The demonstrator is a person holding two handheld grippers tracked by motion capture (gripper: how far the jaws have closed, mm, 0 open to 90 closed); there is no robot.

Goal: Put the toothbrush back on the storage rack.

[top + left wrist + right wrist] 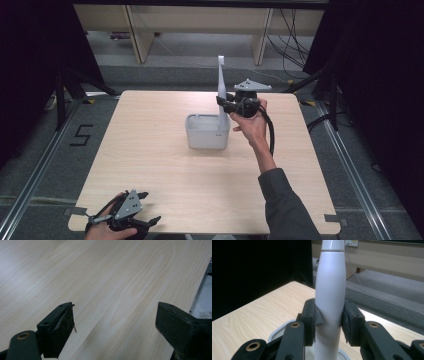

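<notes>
A tall white handle (220, 85), rounded and tapering toward the top, stands upright in a white tub (207, 132) near the middle of the wooden table. My right gripper (226, 104) is shut on that handle from its right side; in the right gripper view both pads press the white handle (330, 302) and the tub's rim (277, 332) shows below. My left gripper (149, 206) rests at the table's front left corner, jaws wide apart. In the left gripper view its two fingers (58, 325) frame bare wood with nothing between them.
The wooden table (150, 150) is bordered by dark floor on all sides. Wooden furniture legs (140, 35) and cables (295, 45) lie beyond the far edge. A black stand (65, 90) sits off the table's left.
</notes>
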